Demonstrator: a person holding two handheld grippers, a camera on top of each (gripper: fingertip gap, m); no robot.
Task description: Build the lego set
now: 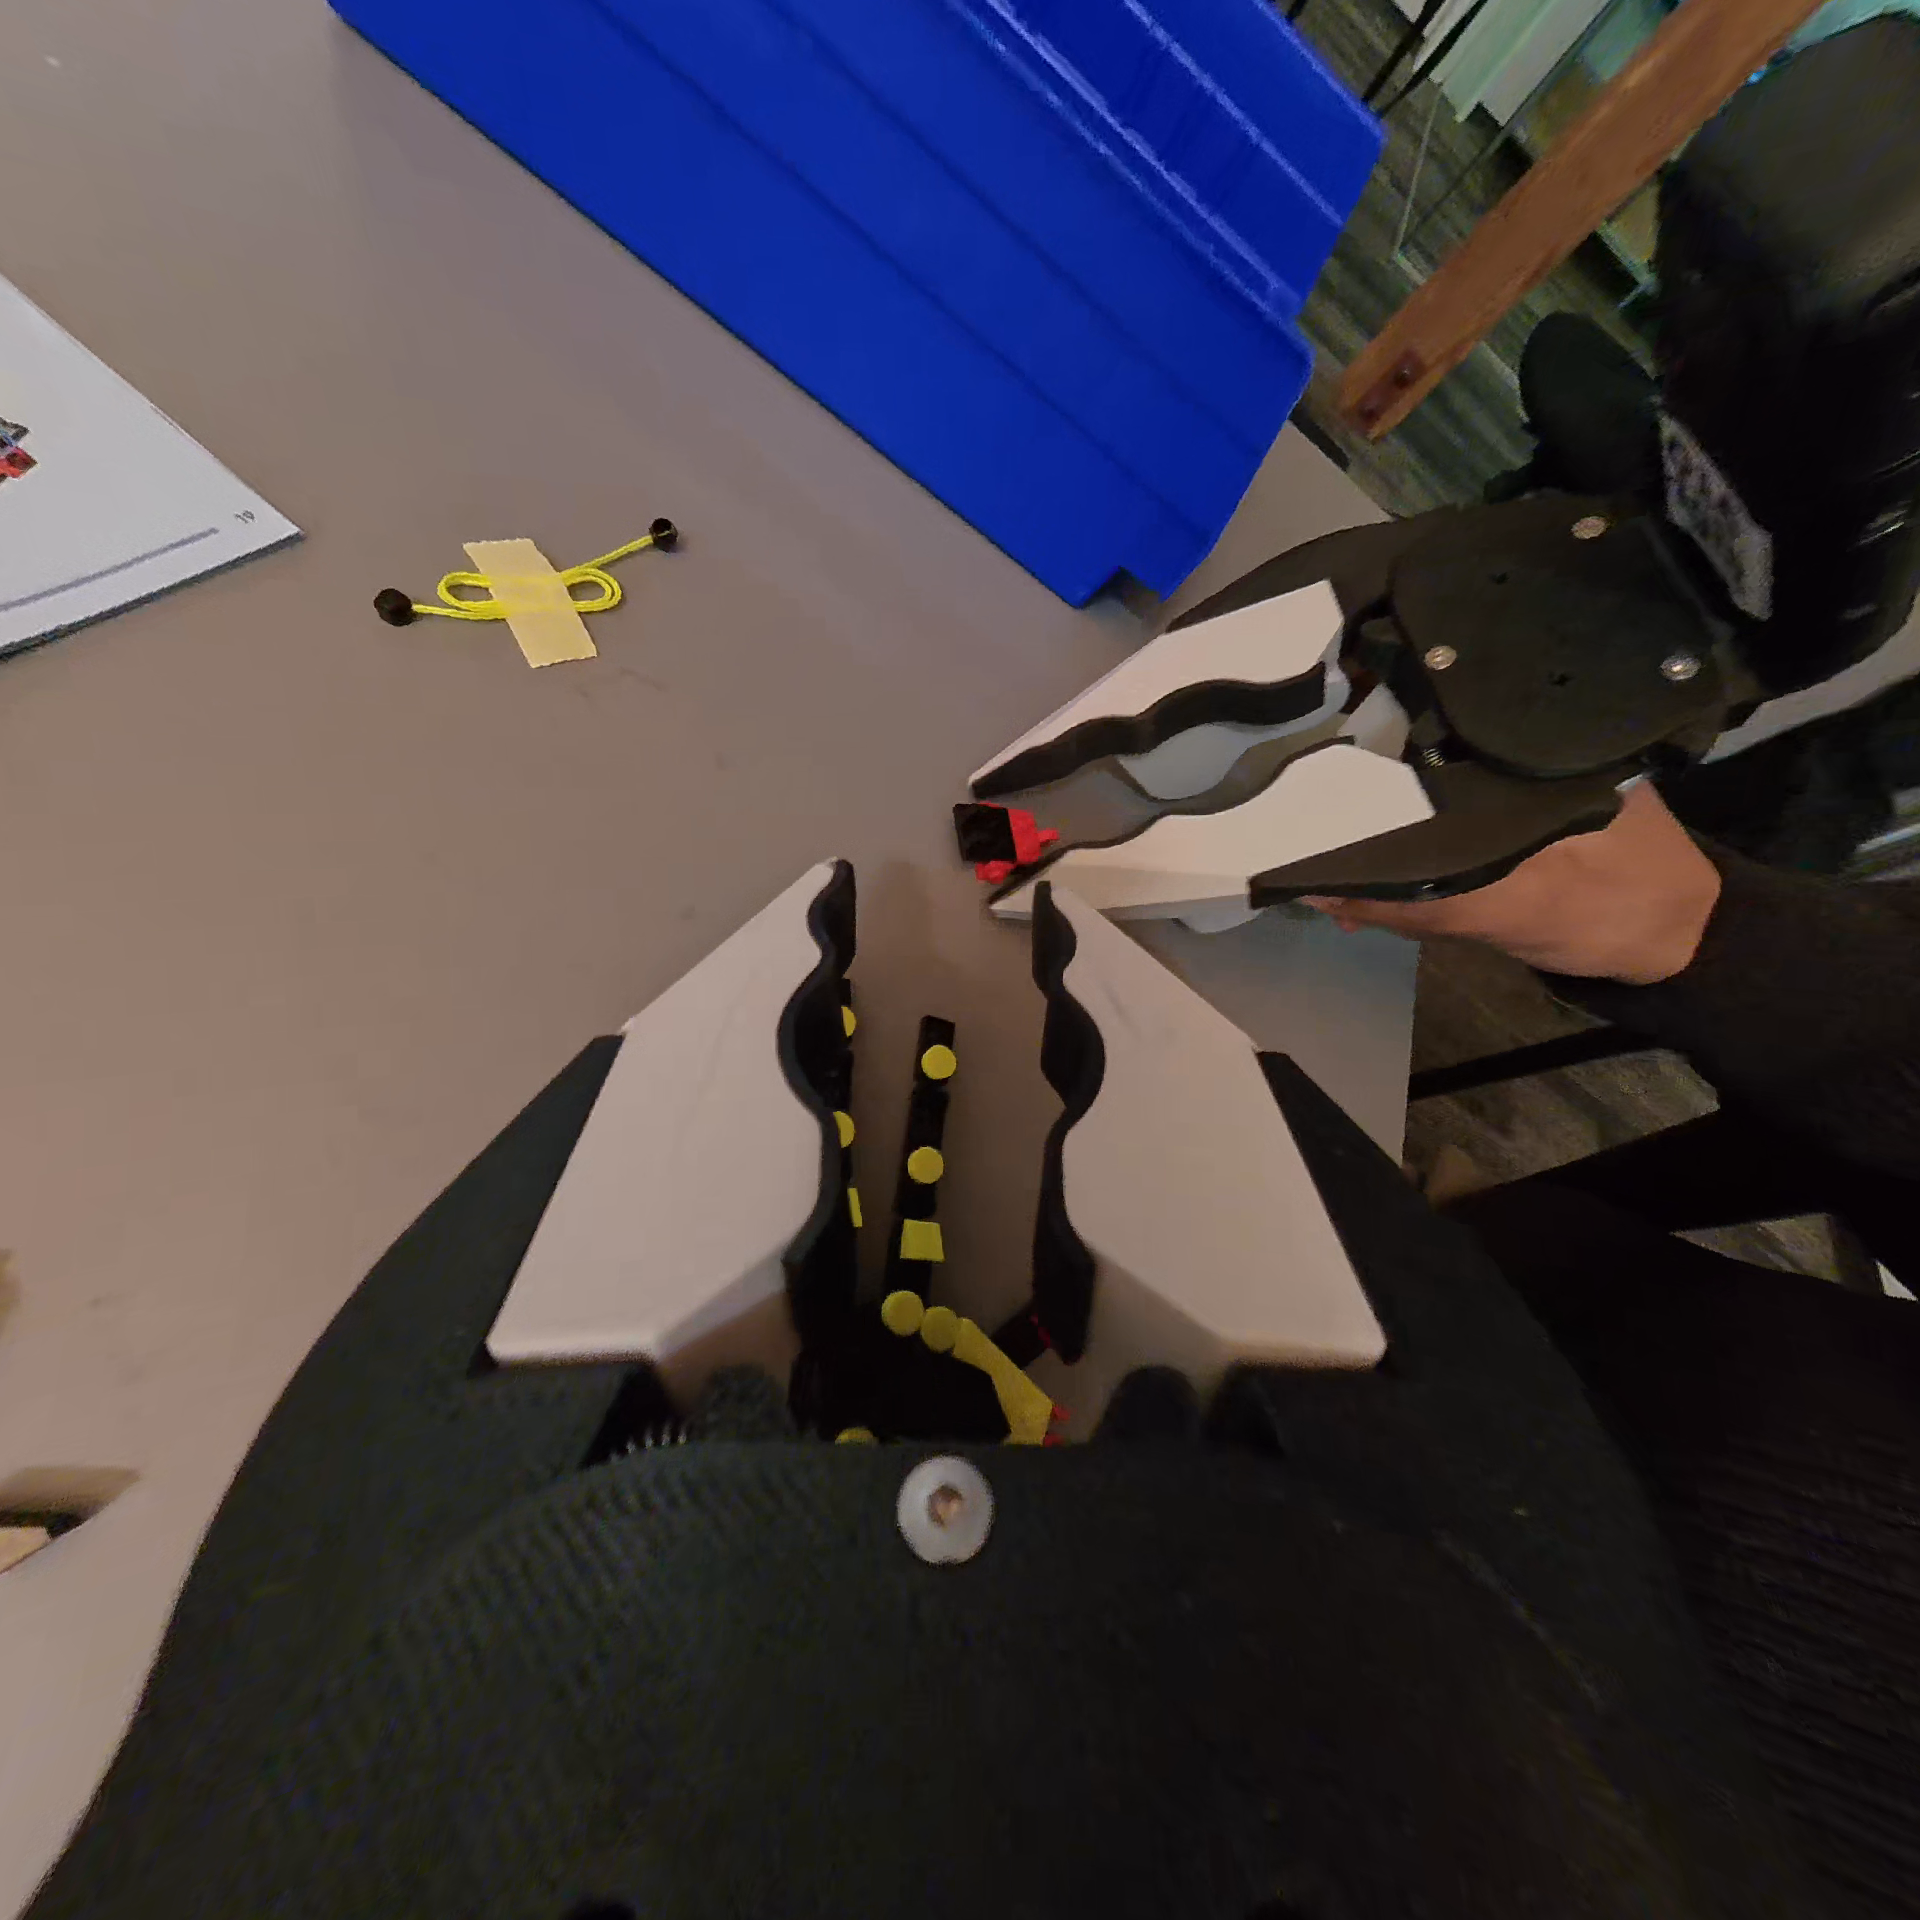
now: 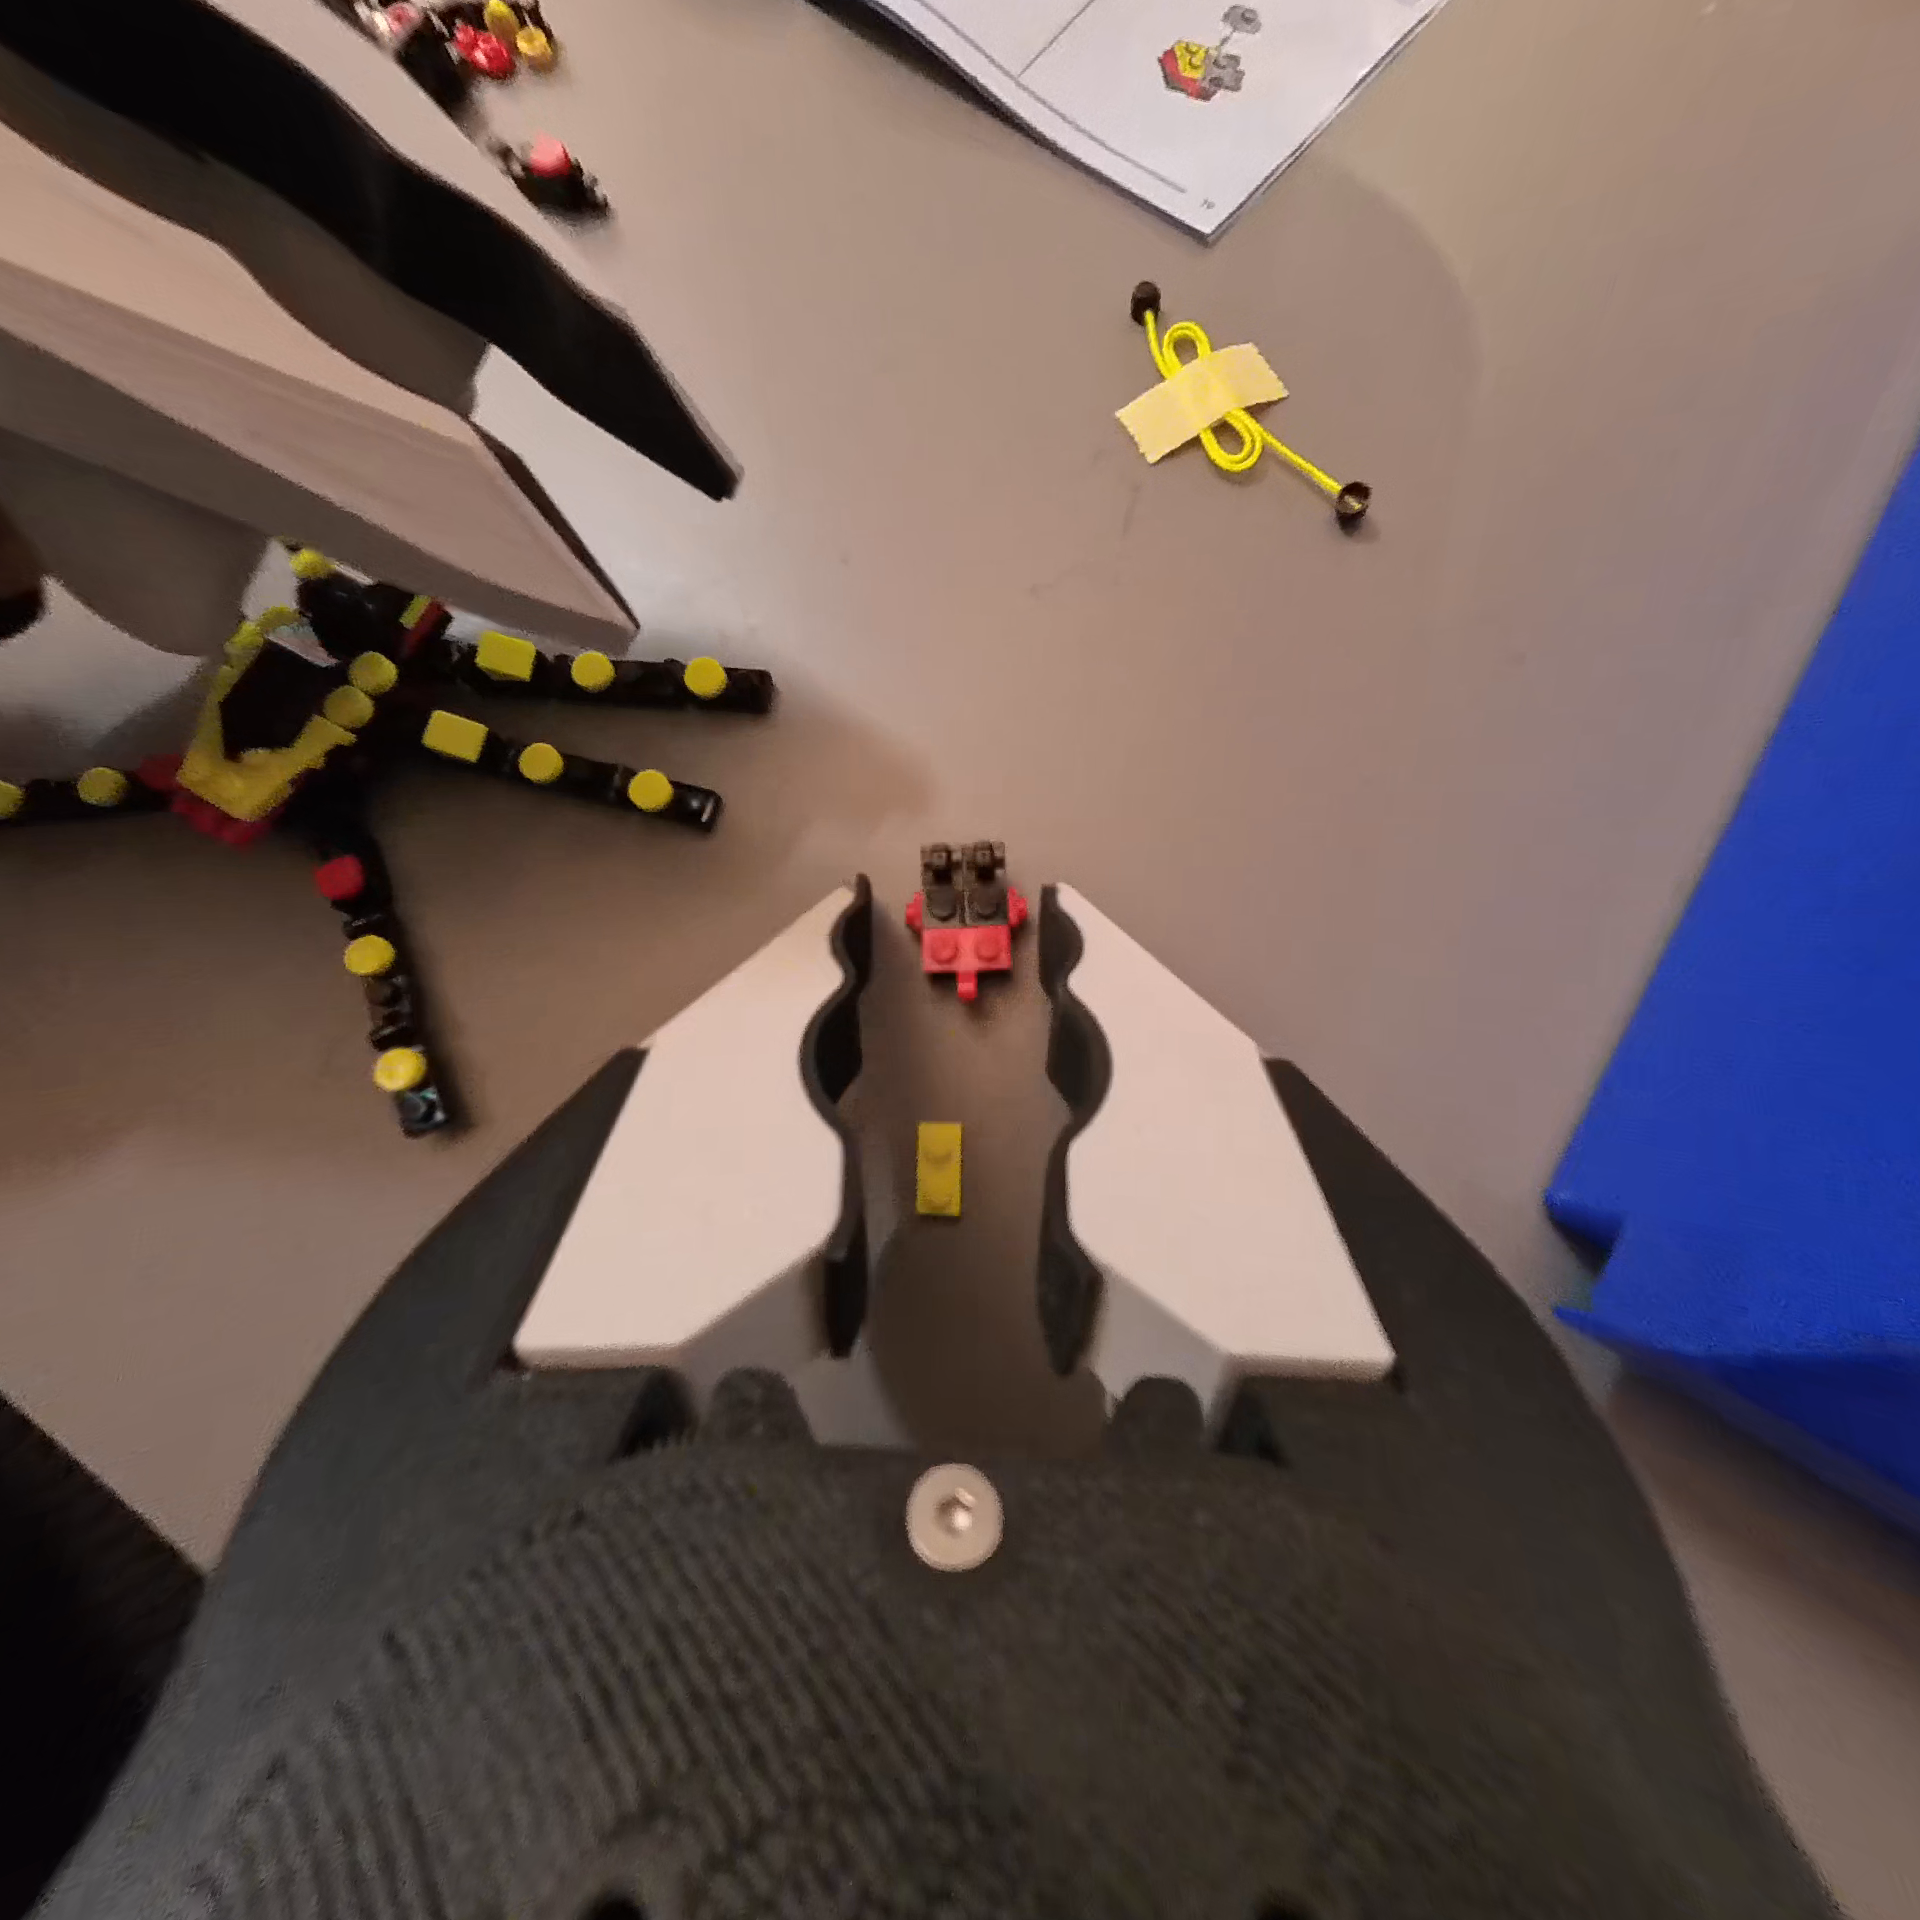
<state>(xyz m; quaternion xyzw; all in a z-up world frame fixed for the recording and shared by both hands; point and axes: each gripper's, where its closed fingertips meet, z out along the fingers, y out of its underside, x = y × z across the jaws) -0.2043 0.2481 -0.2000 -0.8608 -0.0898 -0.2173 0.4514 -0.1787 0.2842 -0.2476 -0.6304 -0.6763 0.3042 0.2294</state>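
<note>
My right gripper (image 2: 954,894) stood open around the red-and-black piece (image 2: 966,920) without gripping; my left gripper (image 1: 940,883) gaped, empty, over the spider model (image 2: 343,748) beside it.

Blue bin (image 2: 1766,1039) beside bare table (image 2: 1039,520)

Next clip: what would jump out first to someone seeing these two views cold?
Probably the black spider-like lego model with yellow-studded legs, sprawled on the grey table under the open left gripper. Next, the small red-and-black assembly lying between the fingertips of the open right gripper, with a yellow plate farther back between its fingers. A big blue bin and a taped yellow string lie beyond.
</note>
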